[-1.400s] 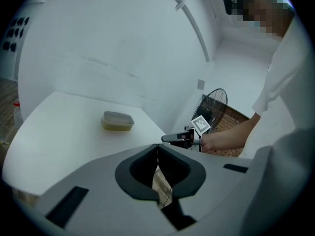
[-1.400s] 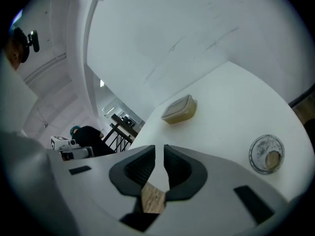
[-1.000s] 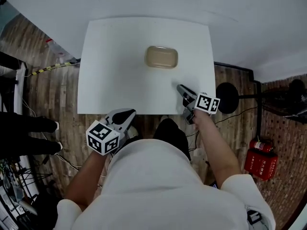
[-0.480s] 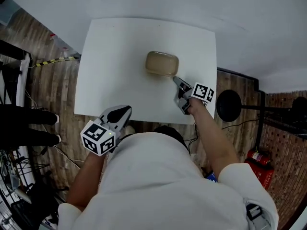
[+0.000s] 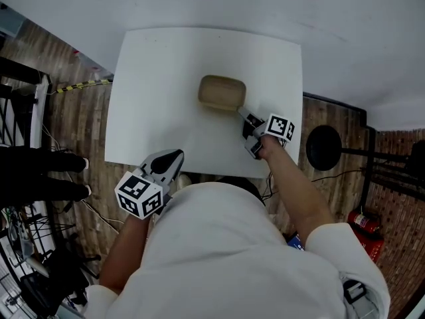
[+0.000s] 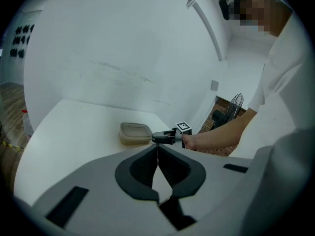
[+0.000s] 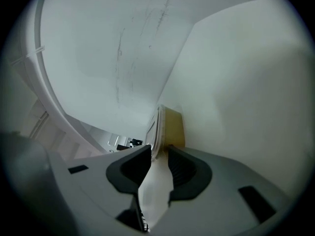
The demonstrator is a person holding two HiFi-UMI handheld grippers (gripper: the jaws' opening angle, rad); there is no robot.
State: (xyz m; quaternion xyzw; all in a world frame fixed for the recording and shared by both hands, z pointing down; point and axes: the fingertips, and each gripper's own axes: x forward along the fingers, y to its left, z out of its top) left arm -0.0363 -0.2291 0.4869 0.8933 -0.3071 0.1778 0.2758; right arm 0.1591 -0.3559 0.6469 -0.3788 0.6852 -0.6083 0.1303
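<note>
Container alone on white table | right claw apart around its rim | left claw together, at table's near edge

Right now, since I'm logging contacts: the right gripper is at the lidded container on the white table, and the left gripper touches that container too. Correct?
Not quite. The right gripper is at the lidded container on the white table, but the left gripper is by the table's near edge, well apart from the container. The head view shows this.
</note>
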